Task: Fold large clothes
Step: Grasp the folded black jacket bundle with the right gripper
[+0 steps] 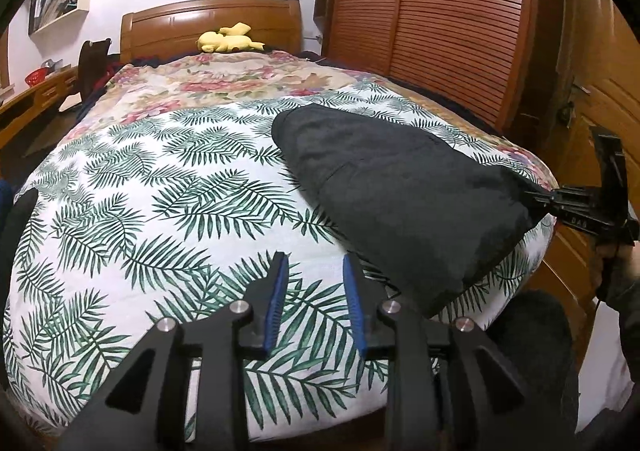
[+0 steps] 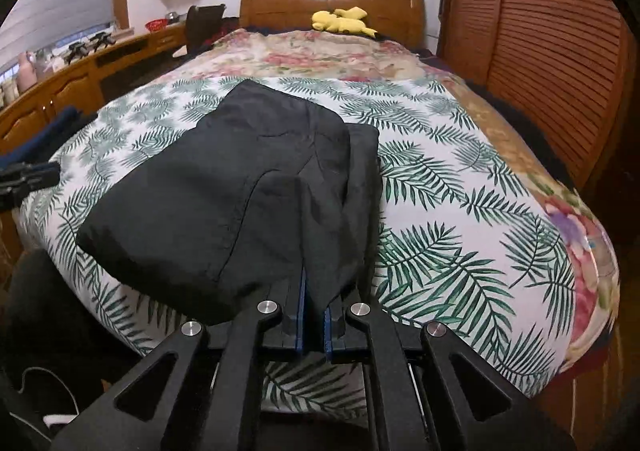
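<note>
Left wrist view first: the left tongs point(image 1: 314, 275) hang spread apart over the bed point(image 1: 160, 187), blue pads empty, nothing between them, just short of the near edge of the black garment point(image 1: 400, 187). That garment lies on the palm-leaf bedspread toward the bed's right side, already doubled into a rough wedge, and off at the far right the right tongs point(image 1: 538, 199) are pinching its corner, the cloth drawn to a point there. It looks like thin, soft, slightly slick fabric, light for its size, so I judge it will drape and sag rather than keep a crease, and layers may slide over each other; best taken at corners or along a hem, both layers together. Right wrist view now: the tongs here are pressed together on a bunched fold of the black cloth, which rises right up between the blue pads, and this angle shows what the other cannot, namely the stacked layers, one panel lying over another with a seam line curving across the top, and a second edge peeking out on the right. The left tongs only just show at the left border. What the left view adds is the free near corner, the likely next hold.
</note>
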A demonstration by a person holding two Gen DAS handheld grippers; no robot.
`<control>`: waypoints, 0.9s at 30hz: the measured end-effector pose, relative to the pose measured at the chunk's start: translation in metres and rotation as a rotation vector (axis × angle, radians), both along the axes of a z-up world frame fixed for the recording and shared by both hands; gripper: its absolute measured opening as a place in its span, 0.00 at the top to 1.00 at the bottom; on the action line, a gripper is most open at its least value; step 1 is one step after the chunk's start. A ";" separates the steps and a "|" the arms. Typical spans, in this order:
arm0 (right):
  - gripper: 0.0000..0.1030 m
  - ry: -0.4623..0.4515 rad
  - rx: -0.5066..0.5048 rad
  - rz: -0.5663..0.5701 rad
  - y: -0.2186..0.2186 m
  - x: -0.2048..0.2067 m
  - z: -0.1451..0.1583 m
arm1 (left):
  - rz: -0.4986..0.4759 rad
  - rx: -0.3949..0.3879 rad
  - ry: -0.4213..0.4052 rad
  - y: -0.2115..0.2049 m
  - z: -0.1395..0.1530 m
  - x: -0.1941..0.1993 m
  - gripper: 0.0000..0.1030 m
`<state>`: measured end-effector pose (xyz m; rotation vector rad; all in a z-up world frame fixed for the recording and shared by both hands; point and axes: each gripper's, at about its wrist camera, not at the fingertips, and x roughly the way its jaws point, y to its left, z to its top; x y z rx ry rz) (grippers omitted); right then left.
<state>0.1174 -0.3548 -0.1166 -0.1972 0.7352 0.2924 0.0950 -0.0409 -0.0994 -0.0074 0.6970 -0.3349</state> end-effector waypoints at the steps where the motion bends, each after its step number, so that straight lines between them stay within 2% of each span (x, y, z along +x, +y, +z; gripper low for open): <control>1: 0.92 -0.008 -0.006 -0.007 0.001 -0.001 0.002 | 0.000 -0.001 -0.001 0.000 0.001 0.000 0.74; 5: 0.82 -0.055 -0.031 -0.028 0.002 -0.008 0.024 | 0.001 -0.004 -0.008 -0.001 0.003 0.001 0.72; 9: 0.70 -0.137 -0.100 -0.013 0.018 -0.011 0.043 | 0.002 -0.009 -0.008 -0.001 0.003 0.004 0.69; 12: 0.63 -0.182 -0.076 0.028 0.030 -0.011 0.059 | -0.001 -0.013 -0.006 -0.001 0.002 0.004 0.68; 17: 0.60 -0.135 -0.037 0.114 0.057 0.004 0.053 | -0.009 -0.008 -0.003 -0.004 0.001 0.005 0.66; 23: 0.60 -0.063 -0.039 0.188 0.094 0.018 0.026 | -0.012 0.004 -0.004 -0.005 0.001 0.006 0.65; 27: 0.60 -0.027 -0.044 0.194 0.099 0.024 0.012 | -0.013 0.007 0.000 -0.004 -0.001 0.006 0.64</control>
